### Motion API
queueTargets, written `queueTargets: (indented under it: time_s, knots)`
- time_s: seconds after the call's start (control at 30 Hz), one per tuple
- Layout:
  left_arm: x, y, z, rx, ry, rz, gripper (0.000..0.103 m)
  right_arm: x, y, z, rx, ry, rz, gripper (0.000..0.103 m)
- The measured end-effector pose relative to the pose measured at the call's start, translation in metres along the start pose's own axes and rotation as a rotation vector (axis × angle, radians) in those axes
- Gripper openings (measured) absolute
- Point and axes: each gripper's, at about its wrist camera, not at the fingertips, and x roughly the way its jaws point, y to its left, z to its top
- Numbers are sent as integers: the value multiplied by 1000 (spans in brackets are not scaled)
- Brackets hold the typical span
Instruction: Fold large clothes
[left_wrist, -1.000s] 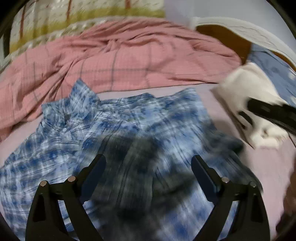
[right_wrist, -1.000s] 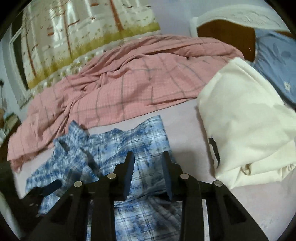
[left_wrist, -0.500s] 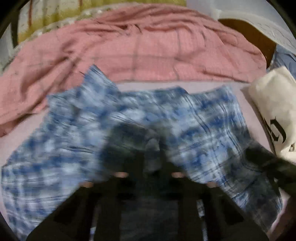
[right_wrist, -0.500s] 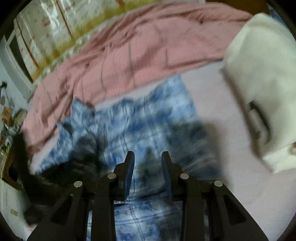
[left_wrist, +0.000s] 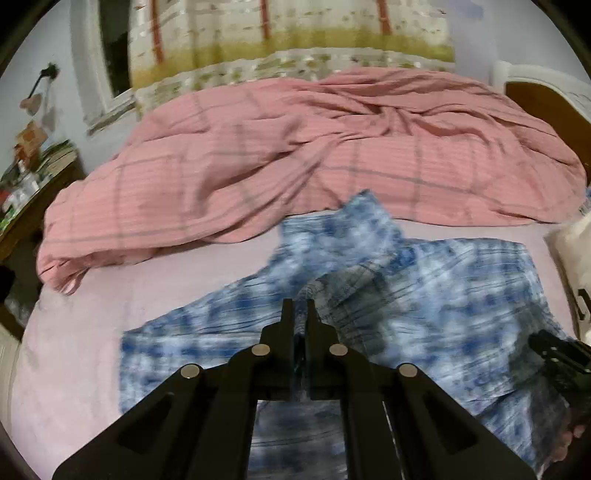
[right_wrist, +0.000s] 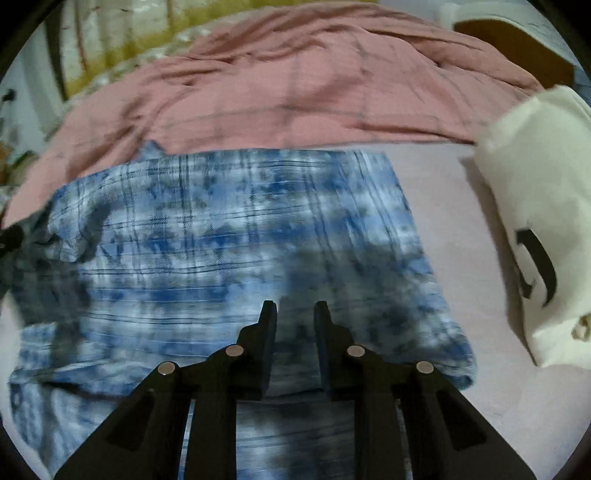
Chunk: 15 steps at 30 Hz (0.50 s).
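Pink bed sheet (left_wrist: 92, 332) stretches under everything, bare to the left of the left gripper's jaws and to the right of the right gripper's. Beyond both pairs of jaws a rumpled pink checked quilt (left_wrist: 295, 155) lies heaped across the far side of the bed, its near edge touching the far edge of the shirt. Behind it hangs a curtain (left_wrist: 288, 40) printed with tree trunks over a yellow-green band.

Directly ahead of and beneath both pairs of jaws, the blue and white plaid shirt (right_wrist: 229, 229) is spread over the sheet, its cloth blurred in both views. To the right of the right gripper's jaws, apart from the shirt, sits a cream cloth item (right_wrist: 535, 221) with a black mark printed on it; the mark reads like a curved letter, but I cannot make out which one.

The left gripper (left_wrist: 300, 310) has its jaws pressed together on a raised ridge of the plaid shirt, the fabric caught between them. The right gripper (right_wrist: 294, 310) has its jaws narrowly parted after just closing in; shirt cloth shows in the gap between them, but I cannot tell whether the pads press on it. In the left wrist view that gripper appears as a dark shape at the shirt's right edge.
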Motion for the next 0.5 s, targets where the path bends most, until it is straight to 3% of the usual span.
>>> queueTargets:
  time_s: [0.13, 0.33, 0.47, 0.5]
  knots:
    - [-6, 26, 0, -45, -2, 56, 3, -18, -7, 5, 26, -37, 53, 22]
    - [-10, 46, 7, -44, 21, 102, 3, -43, -48, 7, 179, -123, 48, 22]
    - [-5, 61, 7, -94, 70, 196, 3, -35, -63, 6, 213, -89, 70, 22]
    - [-3, 68, 6, -130, 86, 190, 3, -30, -60, 6, 199, -67, 104, 22]
